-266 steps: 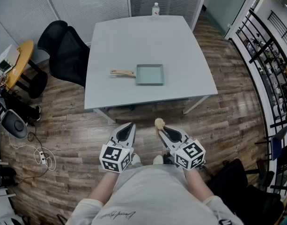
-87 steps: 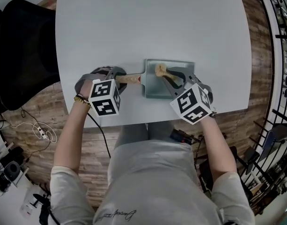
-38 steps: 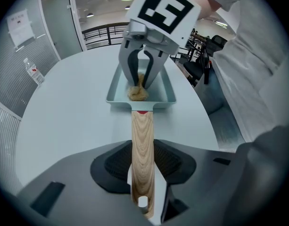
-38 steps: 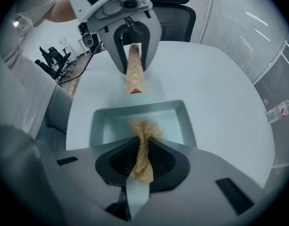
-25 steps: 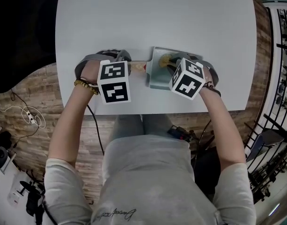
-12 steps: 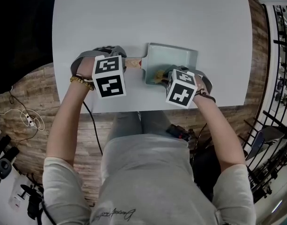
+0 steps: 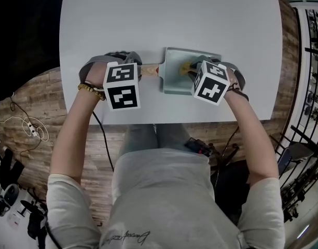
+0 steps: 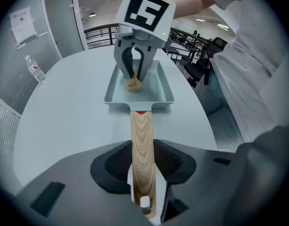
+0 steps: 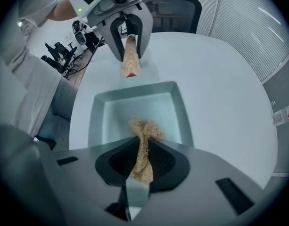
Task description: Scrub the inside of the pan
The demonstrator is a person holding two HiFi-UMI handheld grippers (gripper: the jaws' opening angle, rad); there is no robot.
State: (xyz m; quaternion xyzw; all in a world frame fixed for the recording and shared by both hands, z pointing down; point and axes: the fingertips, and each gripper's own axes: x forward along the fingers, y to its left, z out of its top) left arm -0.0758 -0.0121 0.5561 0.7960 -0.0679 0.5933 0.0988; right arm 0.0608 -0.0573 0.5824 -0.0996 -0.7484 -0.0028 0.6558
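On the left, the left gripper (image 7: 134,66) is pointing steeply down at the pale grey table (image 7: 174,19). Its jaws are closing firmly on the wooden handle (image 8: 142,140) of the pan, near the handle's free end where the small hanging hole is. The handle is running straight out from between the pads toward the pan, level above the table.

In the middle, the rectangular pale green pan (image 7: 171,87) is sitting flat on the table, near the edge on the person's side. Inside it only the tuft of a tan fibrous scrubber (image 9: 143,131) is lying, at the side far from the handle. The tuft seems to be touching the pan's floor; the rest of the floor is bare.

On the right, the right gripper (image 7: 192,69) is standing over the pan, also pointing steeply down. Its jaws are clamping the twisted stem of the scrubber, and the tuft is spreading out just past the fingertips.
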